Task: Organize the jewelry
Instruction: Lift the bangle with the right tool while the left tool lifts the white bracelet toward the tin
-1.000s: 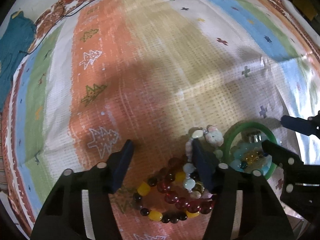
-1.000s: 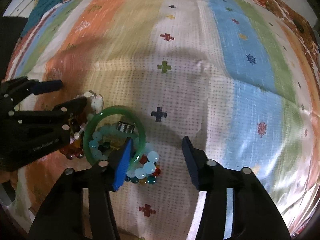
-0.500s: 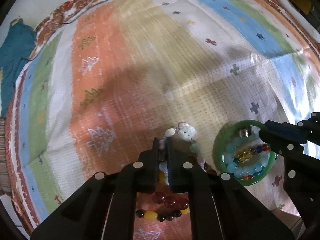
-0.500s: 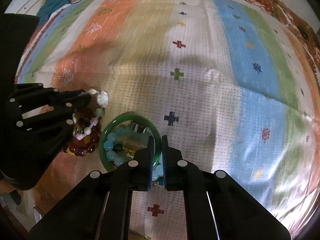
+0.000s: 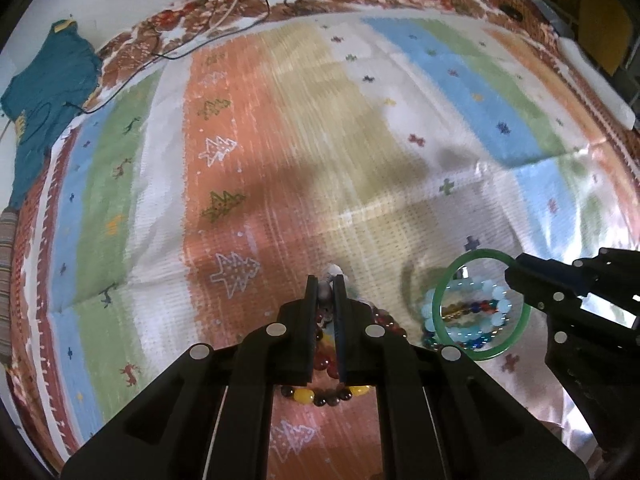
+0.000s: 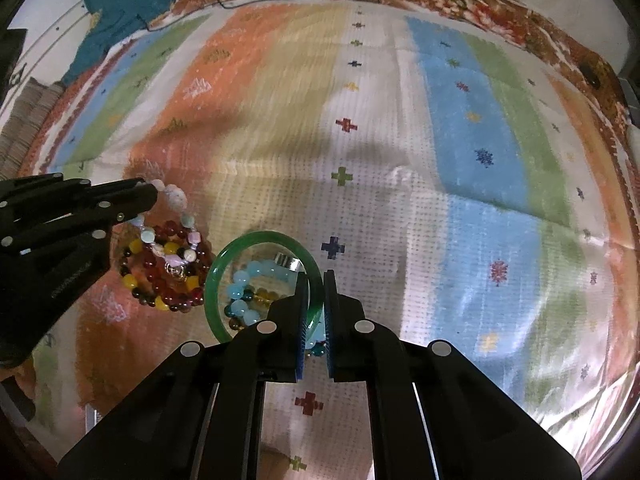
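A: Left gripper (image 5: pixel 326 286)?
B: Pinched tight on pale bead strand (image 6: pixel 176 216), far end, strand drooping onto red/yellow bracelets (image 6: pixel 168 276) w/ rest of pile on striped cloth (image 6: pixel 280 128).
A: Right gripper (image 6: pixel 315 284)?
B: Clamped on green bangle (image 6: pixel 218 280), right side of rim, tilted up off cloth. Blue bead bracelet (image 6: pixel 244 300) visible thru ring, underneath.
A: Piles?
B: Side by side, near front edge.

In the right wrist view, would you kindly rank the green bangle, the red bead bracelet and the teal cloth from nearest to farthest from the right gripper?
1. Green bangle, clamped in the right gripper.
2. Red bead bracelet, to the left.
3. Teal cloth, far upper left.
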A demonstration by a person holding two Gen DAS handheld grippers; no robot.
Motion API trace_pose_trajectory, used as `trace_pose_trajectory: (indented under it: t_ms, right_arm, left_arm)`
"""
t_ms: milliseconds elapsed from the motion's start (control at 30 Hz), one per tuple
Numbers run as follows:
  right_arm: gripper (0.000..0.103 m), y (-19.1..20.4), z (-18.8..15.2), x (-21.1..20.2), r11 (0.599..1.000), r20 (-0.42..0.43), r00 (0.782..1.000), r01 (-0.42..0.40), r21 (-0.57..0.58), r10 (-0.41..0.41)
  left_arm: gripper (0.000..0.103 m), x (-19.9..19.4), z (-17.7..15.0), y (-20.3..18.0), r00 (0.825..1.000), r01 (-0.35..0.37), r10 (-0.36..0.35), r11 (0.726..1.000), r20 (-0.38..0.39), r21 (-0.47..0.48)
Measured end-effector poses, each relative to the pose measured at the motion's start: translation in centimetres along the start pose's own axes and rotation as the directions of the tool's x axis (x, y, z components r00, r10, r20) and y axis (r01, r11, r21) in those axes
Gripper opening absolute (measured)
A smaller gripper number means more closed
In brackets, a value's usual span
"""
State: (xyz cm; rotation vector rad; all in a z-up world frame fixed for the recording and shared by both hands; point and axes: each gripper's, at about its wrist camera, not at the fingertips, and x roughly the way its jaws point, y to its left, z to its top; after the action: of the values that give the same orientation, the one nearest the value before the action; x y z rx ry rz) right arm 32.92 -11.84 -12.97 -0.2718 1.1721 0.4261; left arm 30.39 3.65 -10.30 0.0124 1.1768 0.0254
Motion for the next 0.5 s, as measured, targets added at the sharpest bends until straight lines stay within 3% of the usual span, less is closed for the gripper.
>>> trace_pose_trajectory:
  t_ms: [500]
  right_arm:
    - [0.008,-0.9,-1.5,-3.3,1.000,0.056,0.998,-0.008,0.030,0.006]
  left_arm:
    - [0.007,-4.2,-0.8,0.6,0.998,0.005,-0.004,1.000,0.070,-0.023]
